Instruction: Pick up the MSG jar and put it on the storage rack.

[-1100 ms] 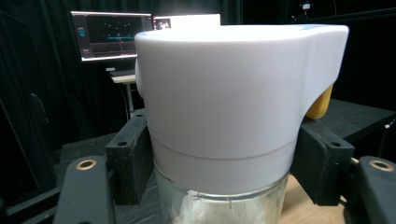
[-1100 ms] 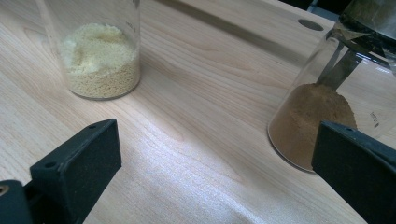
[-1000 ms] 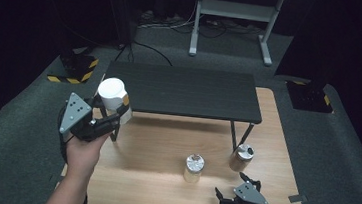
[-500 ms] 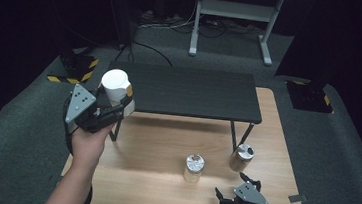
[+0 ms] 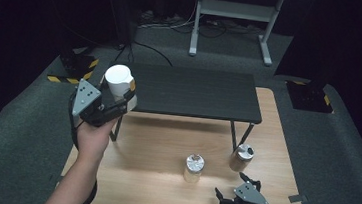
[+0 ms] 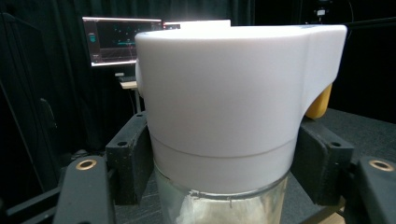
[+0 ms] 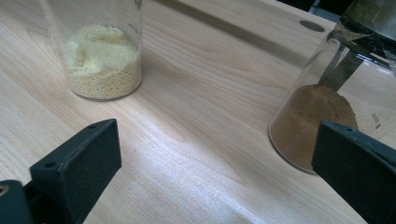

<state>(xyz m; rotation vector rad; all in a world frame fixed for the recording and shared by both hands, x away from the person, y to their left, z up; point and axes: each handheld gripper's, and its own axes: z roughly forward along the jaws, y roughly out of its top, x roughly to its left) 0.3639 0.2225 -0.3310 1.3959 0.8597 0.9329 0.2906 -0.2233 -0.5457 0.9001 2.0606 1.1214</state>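
left hand-held gripper (image 5: 119, 101) clamped on white-capped jar (image 5: 118, 82) above black shelf's (image 5: 190, 90) left end, right hand-held gripper (image 5: 235, 187) wide open, empty near bench (image 5: 155, 144) front edge; keep jar upright, lower gently

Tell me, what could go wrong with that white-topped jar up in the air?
The left gripper holds the jar only at its glass sides, above the black shelf's corner; it might slip or bump the edge. The two spice jars below stand uncovered near the open right gripper.
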